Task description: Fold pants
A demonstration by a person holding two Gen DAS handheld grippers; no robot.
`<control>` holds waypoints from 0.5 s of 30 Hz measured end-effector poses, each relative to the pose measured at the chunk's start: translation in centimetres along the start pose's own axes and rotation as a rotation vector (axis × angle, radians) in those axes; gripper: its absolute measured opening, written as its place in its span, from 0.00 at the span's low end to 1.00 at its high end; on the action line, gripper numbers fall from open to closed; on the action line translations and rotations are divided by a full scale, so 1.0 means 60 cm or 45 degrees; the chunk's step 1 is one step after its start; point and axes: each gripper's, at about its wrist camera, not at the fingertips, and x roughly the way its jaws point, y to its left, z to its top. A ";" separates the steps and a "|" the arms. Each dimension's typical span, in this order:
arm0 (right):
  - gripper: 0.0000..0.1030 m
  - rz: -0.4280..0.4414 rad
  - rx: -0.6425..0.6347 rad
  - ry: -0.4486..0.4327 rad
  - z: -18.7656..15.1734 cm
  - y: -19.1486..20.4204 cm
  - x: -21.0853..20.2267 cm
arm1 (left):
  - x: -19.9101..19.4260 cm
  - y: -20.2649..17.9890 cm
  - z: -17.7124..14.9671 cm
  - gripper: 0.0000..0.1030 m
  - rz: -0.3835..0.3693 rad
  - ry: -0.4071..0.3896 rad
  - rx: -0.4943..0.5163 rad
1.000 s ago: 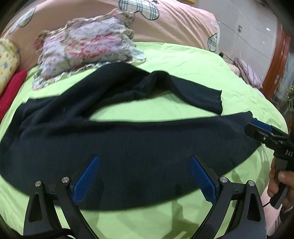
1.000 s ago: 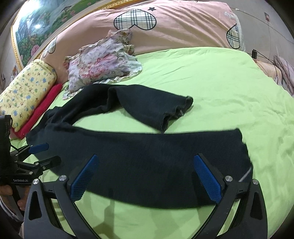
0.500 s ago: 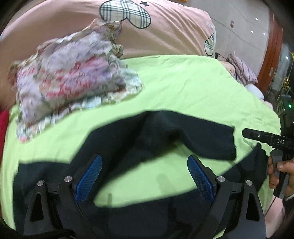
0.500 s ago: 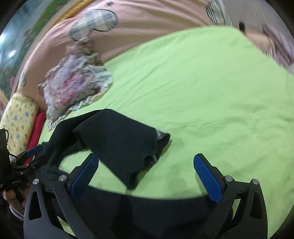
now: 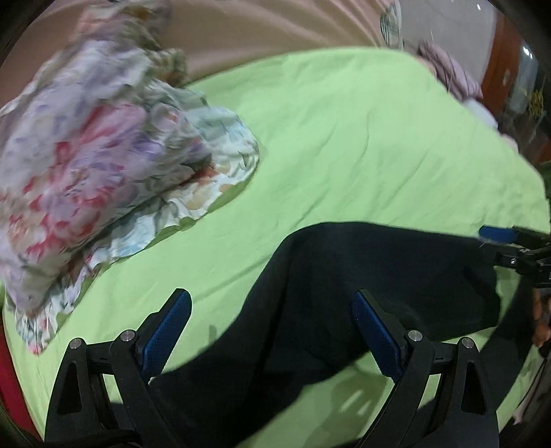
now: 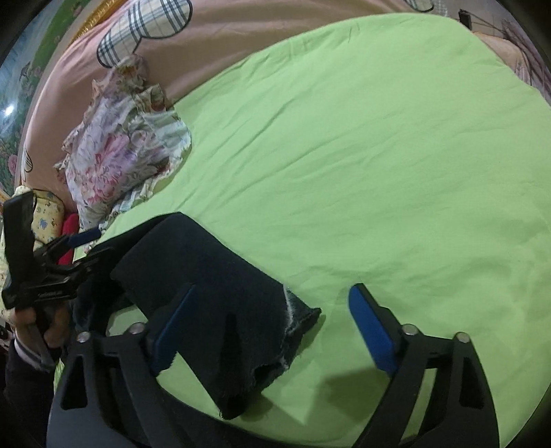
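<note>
Black pants (image 5: 344, 293) lie on the green bed sheet (image 5: 361, 138). In the left wrist view my left gripper (image 5: 272, 331) is open, low over the upper pant leg near the crotch. In the right wrist view my right gripper (image 6: 272, 324) is open over the same leg's frayed cuff (image 6: 289, 320), left finger above the black cloth (image 6: 206, 275), right finger above bare sheet (image 6: 378, 172). Each gripper shows in the other's view: the right at the right edge (image 5: 509, 248), the left at the left edge (image 6: 79, 251). Both hold nothing.
A crumpled floral garment (image 5: 96, 155) lies on the sheet to the far left, also in the right wrist view (image 6: 120, 155). A pink duvet with plaid hearts (image 6: 144, 24) lies behind. A yellow pillow (image 6: 48, 213) and red cloth (image 6: 69, 227) sit at the left.
Both grippers have moved forward, past the near pant leg, and lowered toward the far leg: left near the crotch end, right at the cuff. Both stay open.
</note>
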 end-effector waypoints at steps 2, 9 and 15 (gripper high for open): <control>0.75 -0.016 -0.014 0.019 0.000 0.002 0.010 | 0.017 0.003 0.005 0.91 -0.004 0.040 0.011; 0.20 -0.004 -0.056 0.050 0.000 -0.002 0.019 | 0.074 0.014 0.006 0.39 -0.092 0.218 -0.004; 0.08 0.030 -0.175 0.010 0.004 0.011 -0.012 | 0.055 0.013 -0.017 0.14 -0.116 0.202 -0.036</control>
